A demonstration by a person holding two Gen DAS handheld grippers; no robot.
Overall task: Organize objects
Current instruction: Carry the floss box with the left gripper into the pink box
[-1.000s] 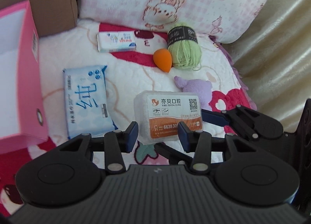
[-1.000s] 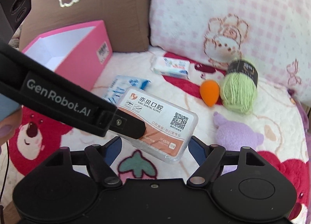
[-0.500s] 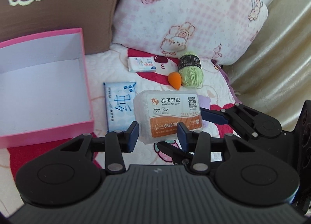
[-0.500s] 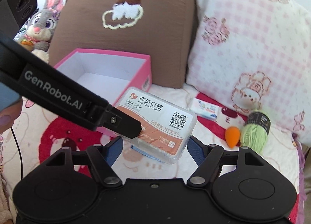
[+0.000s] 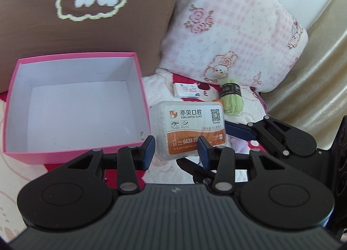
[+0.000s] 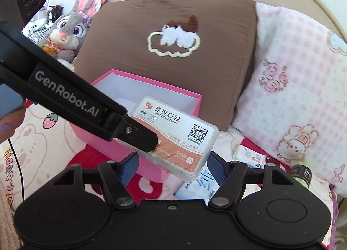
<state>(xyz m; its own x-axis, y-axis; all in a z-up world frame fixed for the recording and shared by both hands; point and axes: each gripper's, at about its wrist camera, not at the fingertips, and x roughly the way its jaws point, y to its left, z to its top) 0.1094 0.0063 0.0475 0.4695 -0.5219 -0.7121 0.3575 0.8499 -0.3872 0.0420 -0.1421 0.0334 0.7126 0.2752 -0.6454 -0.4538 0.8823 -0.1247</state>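
My left hand-held gripper (image 5: 176, 149) gripped the floss-pick box (image 5: 188, 127) by its near end, blue pads pressed on either side, box raised above the bed. Label faced up: orange band, QR code. Pink box (image 5: 13, 107) lay just left of it, open, white inside. My right hand-held gripper (image 5: 216, 144) reached in from the right, one finger (image 5: 237, 130) beside the box's right edge. Behind: tissue pack (image 5: 186, 90), green yarn (image 5: 232, 99), brown pillow (image 5: 43, 39), pink checked pillow (image 5: 238, 39).
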